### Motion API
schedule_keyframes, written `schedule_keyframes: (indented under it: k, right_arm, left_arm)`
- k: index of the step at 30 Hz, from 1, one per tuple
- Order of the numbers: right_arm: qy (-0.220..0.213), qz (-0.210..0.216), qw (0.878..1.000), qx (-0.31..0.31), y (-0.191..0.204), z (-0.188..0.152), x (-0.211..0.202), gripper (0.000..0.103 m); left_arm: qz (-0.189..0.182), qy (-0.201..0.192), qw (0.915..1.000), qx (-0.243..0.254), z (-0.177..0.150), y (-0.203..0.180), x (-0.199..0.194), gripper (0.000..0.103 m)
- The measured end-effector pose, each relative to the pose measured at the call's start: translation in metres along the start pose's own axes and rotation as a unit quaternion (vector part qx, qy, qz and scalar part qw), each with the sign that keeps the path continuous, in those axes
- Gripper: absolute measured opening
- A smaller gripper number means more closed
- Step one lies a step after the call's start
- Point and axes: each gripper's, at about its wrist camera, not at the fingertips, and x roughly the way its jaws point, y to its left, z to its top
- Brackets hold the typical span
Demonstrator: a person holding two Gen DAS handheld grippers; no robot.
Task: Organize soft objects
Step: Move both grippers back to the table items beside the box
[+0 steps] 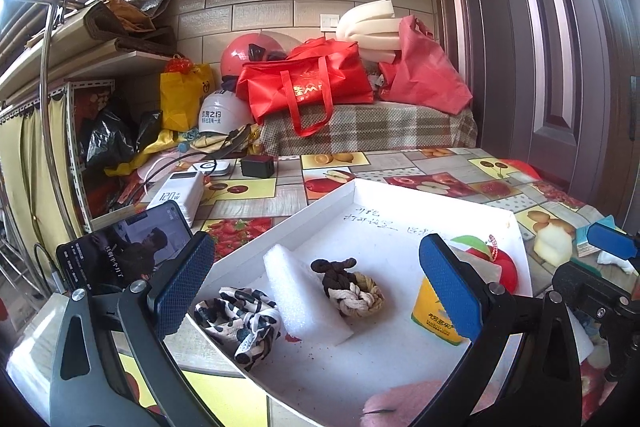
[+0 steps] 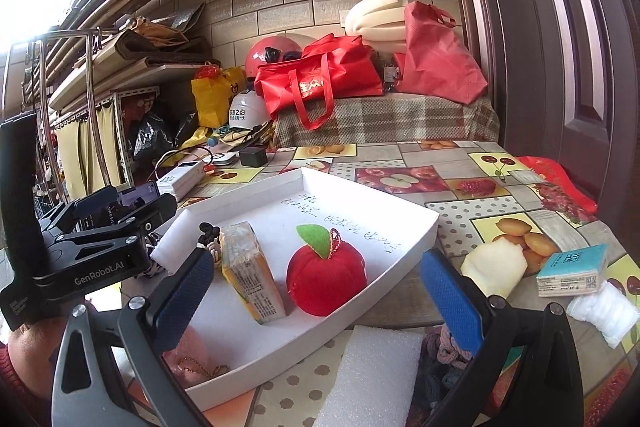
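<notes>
Tray [image 2: 416, 227] on bench holds apple toy [image 2: 326, 277], tissue pack [image 2: 250, 273], rope knot [image 1: 352, 287], foam block [image 1: 298, 291]. Both our grippers [image 1: 316, 291] [image 2: 316, 301] hover, fingers apart, empty. Next, we judge: gather bench foam [image 2: 370, 375].

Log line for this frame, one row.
left gripper open, empty | right gripper open, empty | tray: plush apple, tissue pack

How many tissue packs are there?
2. A yellow tissue pack stands in the white tray, left of the red plush apple. A blue tissue pack lies on the table right of the tray. More may be hidden.
</notes>
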Motion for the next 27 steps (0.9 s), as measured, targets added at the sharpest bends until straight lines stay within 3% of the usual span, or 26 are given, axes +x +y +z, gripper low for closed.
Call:
schedule_keyframes:
  k: [6, 11, 14, 18, 22, 27]
  right_arm:
    - [0.002, -0.008, 1.0, -0.014, -0.013, -0.004, -0.015, 0.103]
    - [0.0, -0.05, 0.999, 0.02, -0.055, -0.007, -0.033, 0.103]
    - [0.0, -0.085, 0.995, 0.05, -0.089, -0.009, -0.045, 0.103]
    - [0.003, -0.138, 0.987, 0.086, -0.139, -0.011, -0.061, 0.103]
    - [0.043, -0.187, 0.976, 0.101, -0.185, -0.015, -0.063, 0.103]
    - [0.097, -0.141, 0.982, 0.076, -0.213, -0.019, -0.061, 0.103]
  left_arm:
    - [-0.037, 0.005, 0.9993, -0.002, -0.005, -0.01, -0.015, 0.103]
    - [-0.114, 0.006, 0.9926, 0.042, -0.009, -0.042, -0.035, 0.103]
    - [-0.167, 0.019, 0.983, 0.074, -0.013, -0.067, -0.043, 0.103]
    - [-0.238, 0.052, 0.9618, 0.125, -0.017, -0.106, -0.049, 0.103]
    - [-0.227, 0.079, 0.9512, 0.193, -0.026, -0.145, -0.052, 0.103]
    - [-0.27, 0.166, 0.9362, 0.151, -0.03, -0.164, -0.034, 0.103]
